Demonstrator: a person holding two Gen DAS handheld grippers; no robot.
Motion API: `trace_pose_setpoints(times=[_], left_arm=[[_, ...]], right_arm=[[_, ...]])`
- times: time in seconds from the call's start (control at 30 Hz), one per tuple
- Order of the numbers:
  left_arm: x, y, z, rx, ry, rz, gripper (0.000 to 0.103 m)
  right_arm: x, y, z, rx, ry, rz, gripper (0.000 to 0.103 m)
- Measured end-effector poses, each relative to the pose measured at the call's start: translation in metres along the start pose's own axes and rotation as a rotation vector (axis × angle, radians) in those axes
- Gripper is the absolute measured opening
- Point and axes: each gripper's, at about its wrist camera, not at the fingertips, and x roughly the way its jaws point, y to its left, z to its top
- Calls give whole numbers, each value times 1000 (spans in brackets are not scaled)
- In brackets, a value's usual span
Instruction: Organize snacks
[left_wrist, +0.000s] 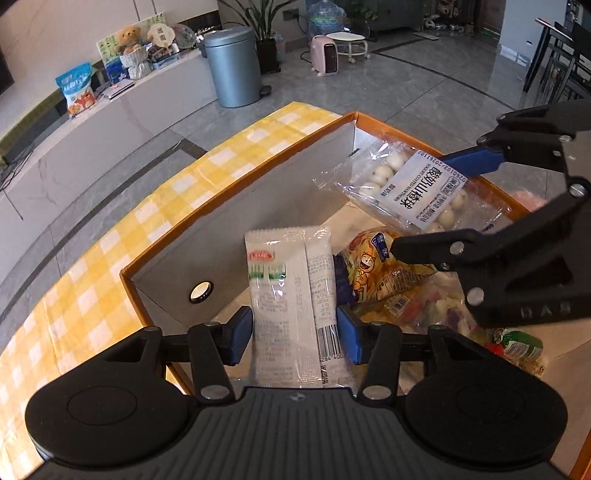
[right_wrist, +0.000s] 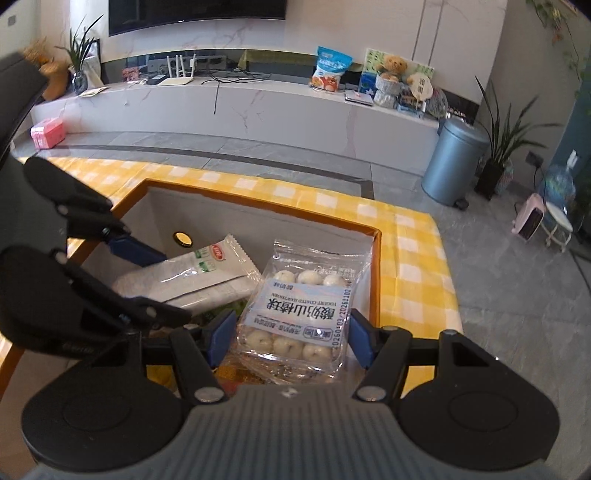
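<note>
Each wrist camera looked steeply down its own fingers, close above the box (left_wrist: 236, 177). Both views shared it.

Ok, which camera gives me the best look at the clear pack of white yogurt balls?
The right wrist view: the clear pack of white balls fills the centre between the right gripper's blue pads, label readable. The left wrist view shows it off to the right, farther away and at an angle.

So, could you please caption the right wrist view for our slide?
Right tool holding a clear pack of white balls over the orange-rimmed box.
</note>
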Motion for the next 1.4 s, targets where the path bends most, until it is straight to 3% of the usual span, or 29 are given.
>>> trace_pose_setpoints(times=[0.23,0.83,1.03,1.4], left_arm=[[-10,7,1,-66,-19,-9,63],[-40,7,-9,-98,-43,16,63],[-74,-5,-23,-103,-77,8,69],[-162,-28,-60,-110,-200,91,77]], right_arm=[[5,-4,5,4,27,7,63],[-15,6,4,-22,19,-43,60],[-49,15,6,-18,-13,-54,64],[-145,37,-8,24,-119,-63,83]])
